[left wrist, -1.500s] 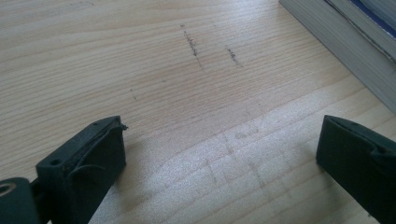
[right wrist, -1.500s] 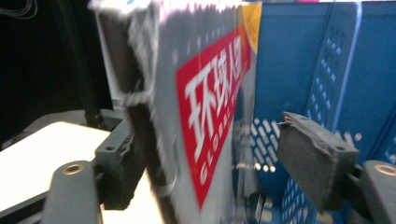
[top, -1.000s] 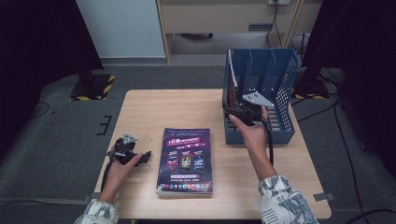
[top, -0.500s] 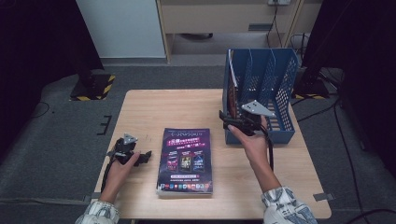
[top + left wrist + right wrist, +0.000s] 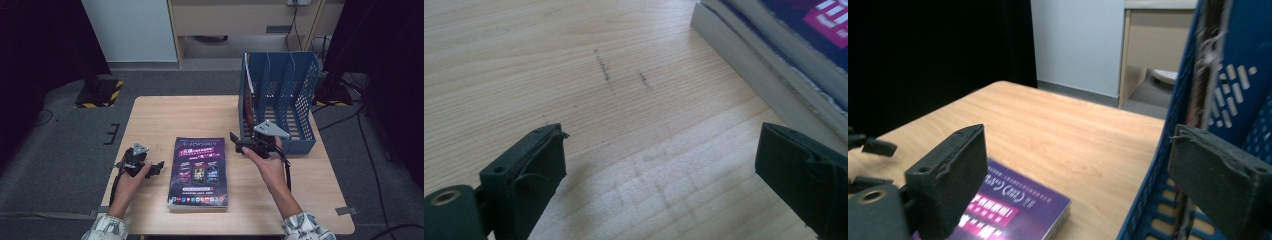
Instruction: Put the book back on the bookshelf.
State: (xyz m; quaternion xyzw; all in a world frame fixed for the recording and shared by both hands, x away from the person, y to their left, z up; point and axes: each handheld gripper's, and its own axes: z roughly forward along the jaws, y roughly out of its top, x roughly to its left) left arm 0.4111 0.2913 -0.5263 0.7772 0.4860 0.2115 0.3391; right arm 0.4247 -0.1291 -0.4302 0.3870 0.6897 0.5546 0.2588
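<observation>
The desk [image 5: 200,115] is evenly lit from above, while the surrounding room is left dark. Soft shadows are cast beneath the left gripper [image 5: 659,170]. The blue rack [image 5: 1228,100] is blurred at close range.

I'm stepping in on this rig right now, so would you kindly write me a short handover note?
Left hand-held gripper: open, empty, low over the table just left of the books.
Right hand-held gripper: open, empty, between the books and the blue file rack.
Things: a stack of books lies flat at the table's middle front. The rack stands at the right rear, with something thin upright in its leftmost slot.
Done: that slot looks filled.
Left: probably grasp the top book and stand it in the rack.
</observation>
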